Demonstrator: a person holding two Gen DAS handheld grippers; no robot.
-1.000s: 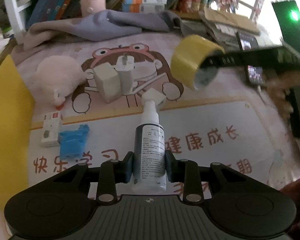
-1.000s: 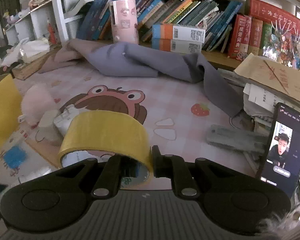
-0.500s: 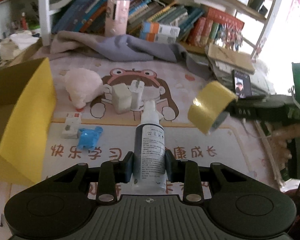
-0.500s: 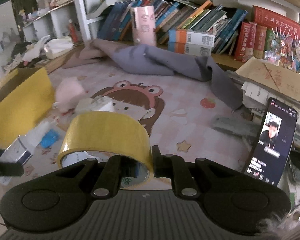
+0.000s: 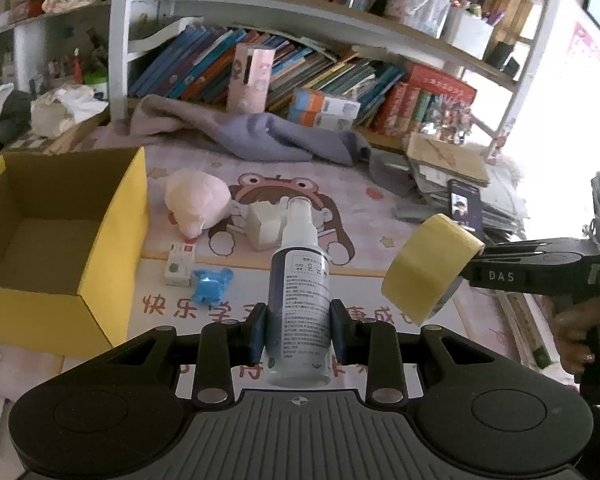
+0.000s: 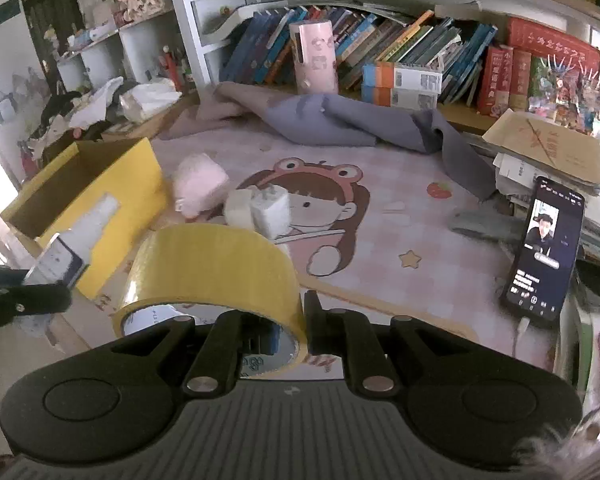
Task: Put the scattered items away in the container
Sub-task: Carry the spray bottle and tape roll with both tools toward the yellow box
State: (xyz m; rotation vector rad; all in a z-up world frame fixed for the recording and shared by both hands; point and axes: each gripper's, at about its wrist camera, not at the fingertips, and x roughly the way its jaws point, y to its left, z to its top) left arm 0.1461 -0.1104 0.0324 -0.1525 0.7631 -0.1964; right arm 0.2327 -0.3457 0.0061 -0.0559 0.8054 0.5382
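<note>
Spray bottle (image 5: 299,292): dark body, white cap and nozzle, held upright between the two fingers of the left tool (image 5: 299,332), which is clenched on the bottle's lower body. The bottle is off the surface, above the printed mat (image 5: 380,208).

Yellow tape roll (image 6: 212,268): grasped by the right tool (image 6: 290,330), one finger inside the core and the other outside, pinching the roll's wall. In the left wrist view the same roll (image 5: 430,264) hangs in the air to the right of the bottle, at the tip of the right tool's dark fingers.

Yellow cardboard box (image 5: 112,240): open at the top, standing on the left side of the table. Its interior shows bare brown card in the part visible.

Items lying on the mat, outside the box:
- pink plush toy (image 5: 198,200), just beside the box's right wall;
- two white blocks (image 6: 260,210), touching each other, beside the plush;
- small white carton (image 5: 179,264), with a blue crumpled object (image 5: 210,286) just beside it.

Surroundings: a grey cloth (image 6: 340,124) bunched at the far edge of the mat; a phone (image 6: 544,252) with lit screen propped on the right against stacked papers; bookshelves behind.
</note>
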